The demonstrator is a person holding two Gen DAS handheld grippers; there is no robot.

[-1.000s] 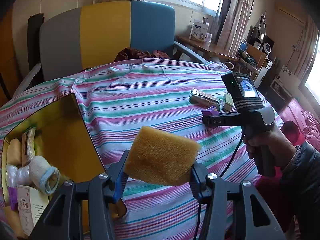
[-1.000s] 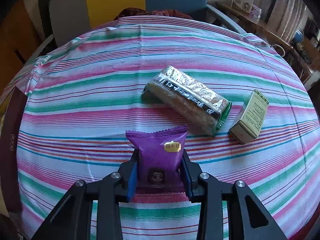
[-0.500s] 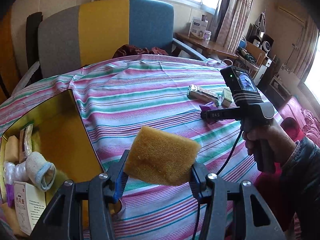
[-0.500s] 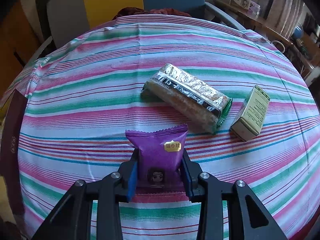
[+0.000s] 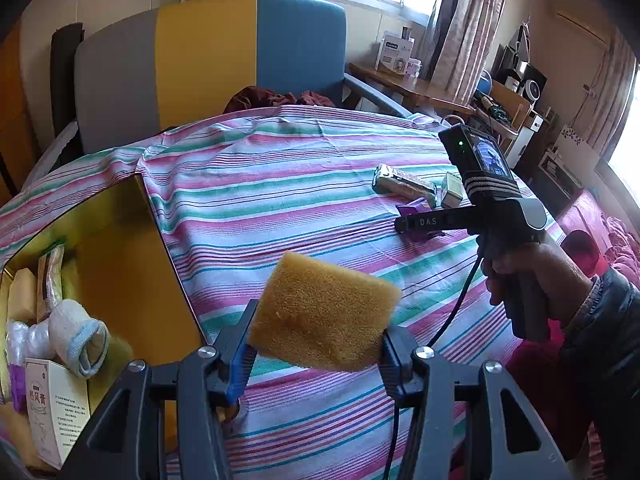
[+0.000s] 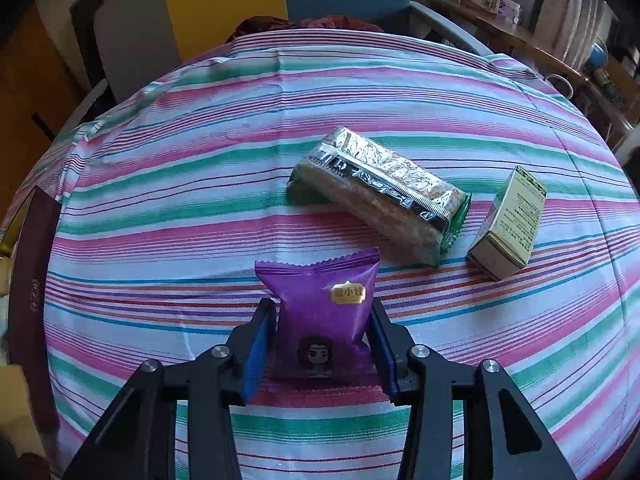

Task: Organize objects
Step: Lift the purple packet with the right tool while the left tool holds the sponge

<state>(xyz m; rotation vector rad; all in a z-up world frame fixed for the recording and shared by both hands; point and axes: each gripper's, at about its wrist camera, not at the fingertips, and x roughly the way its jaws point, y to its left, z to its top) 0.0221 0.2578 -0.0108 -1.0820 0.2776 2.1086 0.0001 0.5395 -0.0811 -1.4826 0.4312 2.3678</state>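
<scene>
My left gripper (image 5: 320,322) is shut on a yellow sponge (image 5: 328,300), held above the striped tablecloth just right of an open yellow box (image 5: 120,272). A purple snack packet (image 6: 316,284) lies on the cloth between the fingers of my right gripper (image 6: 320,308). Those jaws are opening, and a thin gap shows between the left pad and the packet. In the left wrist view the right gripper (image 5: 416,224) points down at the purple packet (image 5: 410,210), with a person's hand (image 5: 536,276) on its handle.
A silver-wrapped biscuit pack (image 6: 380,192) and a small green-and-white carton (image 6: 510,224) lie just beyond the purple packet. The yellow box holds a rolled sock (image 5: 78,336), a white carton (image 5: 56,412) and other items. A grey, yellow and blue chair (image 5: 208,64) stands behind the table.
The right gripper's jaws have spread a little and no longer squeeze the purple packet, which now rests on the cloth. The left gripper and its sponge have stayed put.
</scene>
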